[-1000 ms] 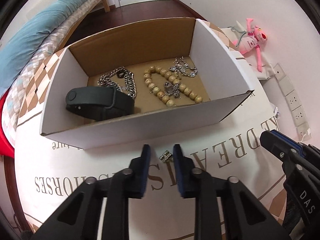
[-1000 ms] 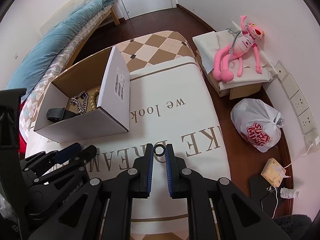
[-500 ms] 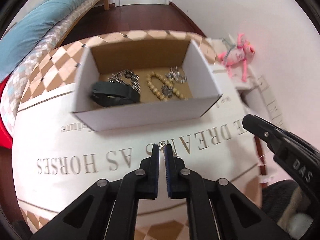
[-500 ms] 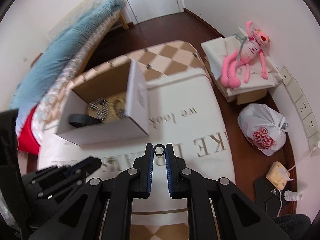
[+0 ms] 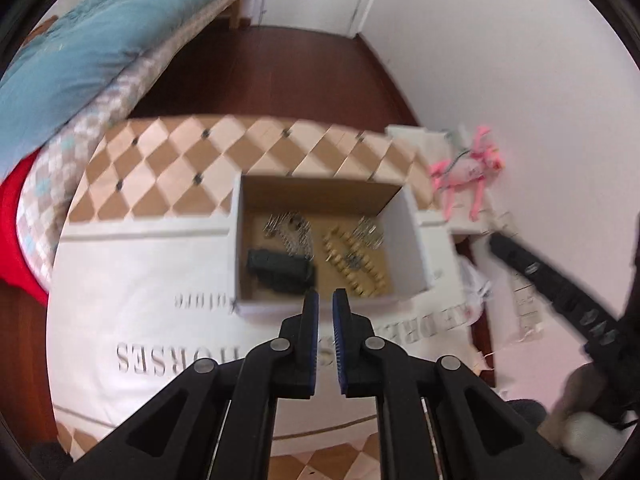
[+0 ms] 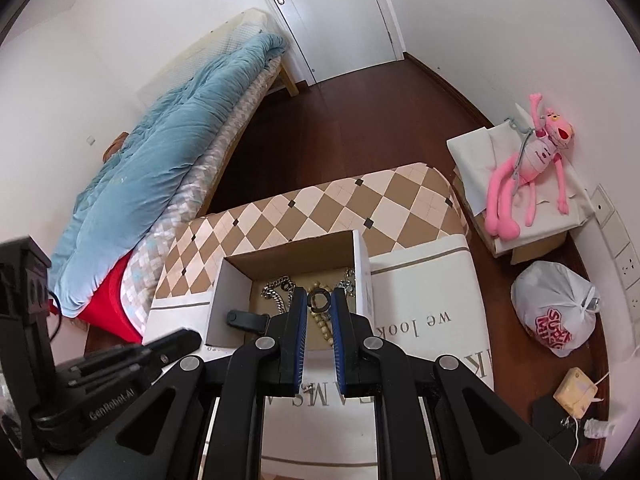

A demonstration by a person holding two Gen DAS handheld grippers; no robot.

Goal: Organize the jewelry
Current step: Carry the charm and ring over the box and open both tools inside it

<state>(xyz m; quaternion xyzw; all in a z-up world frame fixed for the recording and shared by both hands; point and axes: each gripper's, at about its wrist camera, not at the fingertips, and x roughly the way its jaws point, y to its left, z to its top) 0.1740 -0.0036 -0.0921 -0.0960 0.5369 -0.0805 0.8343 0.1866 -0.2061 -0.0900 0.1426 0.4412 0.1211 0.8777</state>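
Both hand-held grippers had risen from the white printed table cover (image 5: pixel 132 280) to above the open cardboard box (image 6: pixel 362 280) of chains and beads. The right hand-held gripper (image 6: pixel 319 304) pinched a small dark metal ring (image 6: pixel 319 299); the left hand-held gripper (image 5: pixel 326 300) was nearly closed, its charm hidden. Dropping them in looked next.

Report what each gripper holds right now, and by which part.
The right gripper pinches a small dark ring across its outer edges, at the fingertips. The left gripper is shut; whether it holds anything cannot be told.
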